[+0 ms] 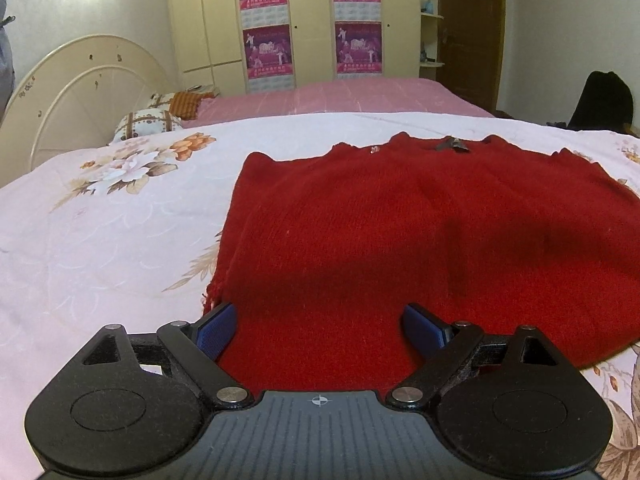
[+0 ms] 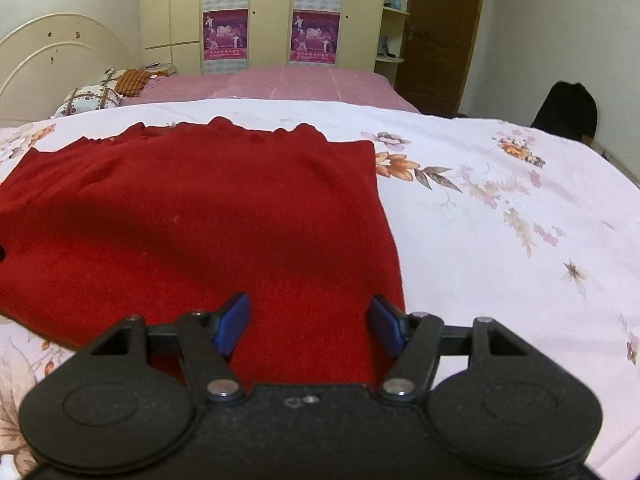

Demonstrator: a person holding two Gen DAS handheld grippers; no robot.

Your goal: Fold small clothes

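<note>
Spread flat on a floral bedsheet (image 1: 100, 240), a red knitted garment (image 1: 400, 220), its wavy far edge turned toward the wardrobe. Frayed red threads trailing from the near left corner of the knit in the left wrist view. A small dark item (image 1: 454, 144) lying on the fabric close to the far edge; too small to identify.

Left tool (image 1: 318, 326) poised over the near left part of the garment, released, blue pads (image 1: 218, 330) spread wide with red knit showing between them and nothing clamped. Right tool (image 2: 310, 326) over the near right corner of the garment, likewise released, its blue pads (image 2: 236, 322) apart above the cloth, the right pad close to the garment's right edge. Whether either tool's tips touch the fabric cannot be told.

Beyond the sheet, a pink bedspread (image 1: 360, 96), patterned pillows (image 1: 148, 124) beside a cream curved headboard (image 1: 80, 92), a pale yellow wardrobe (image 1: 312, 20) hung with purple posters (image 1: 268, 48), a brown door (image 2: 436, 32), and a dark shape (image 2: 566, 110) at the far right wall.
</note>
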